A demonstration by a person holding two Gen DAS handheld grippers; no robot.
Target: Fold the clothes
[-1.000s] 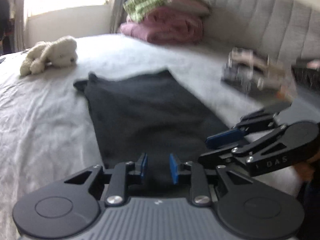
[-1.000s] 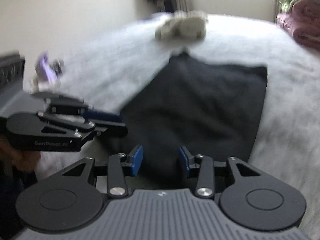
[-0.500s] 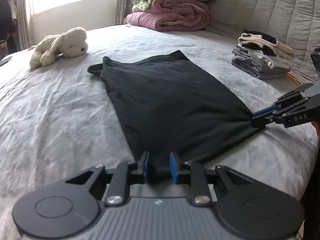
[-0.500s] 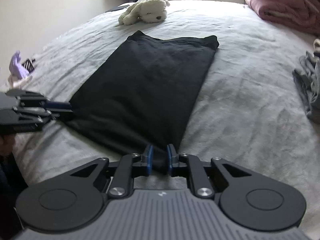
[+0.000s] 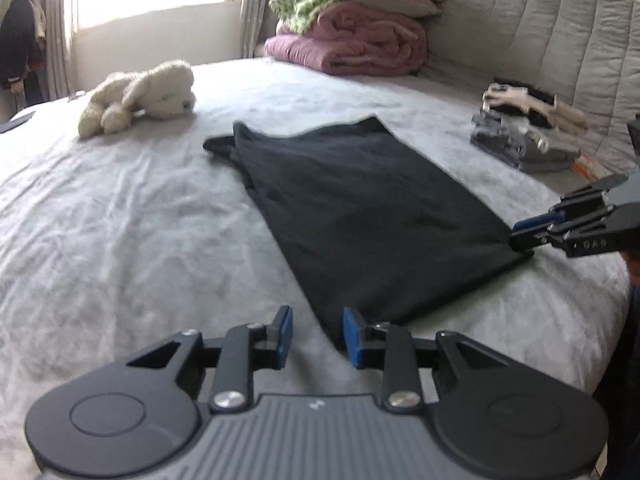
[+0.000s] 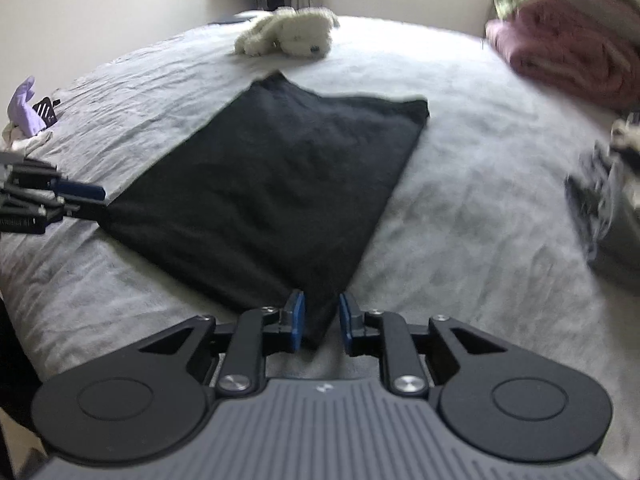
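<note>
A black garment (image 5: 360,208) (image 6: 272,184) lies flat as a long folded rectangle on the grey bed (image 5: 120,240) (image 6: 480,200). My left gripper (image 5: 318,336) is open at its near left corner; the cloth tip lies beside the right finger and bare sheet shows between the pads. My right gripper (image 6: 322,320) is open around the near right corner, which rests between the fingers with gaps on both sides. Each gripper also shows in the other's view, the right gripper (image 5: 522,236) and the left gripper (image 6: 86,200), low over its corner.
A white plush toy (image 5: 140,96) (image 6: 288,36) lies beyond the garment. Piled blankets (image 5: 356,40) sit by the padded headboard (image 5: 520,32). A stack of folded clothes (image 5: 528,136) (image 6: 608,208) is to the right. A purple item (image 6: 26,108) lies at the left bed edge.
Half a second ago both grippers were shut on the garment's near corners. Both have since opened, and the corners now lie on the bed.
</note>
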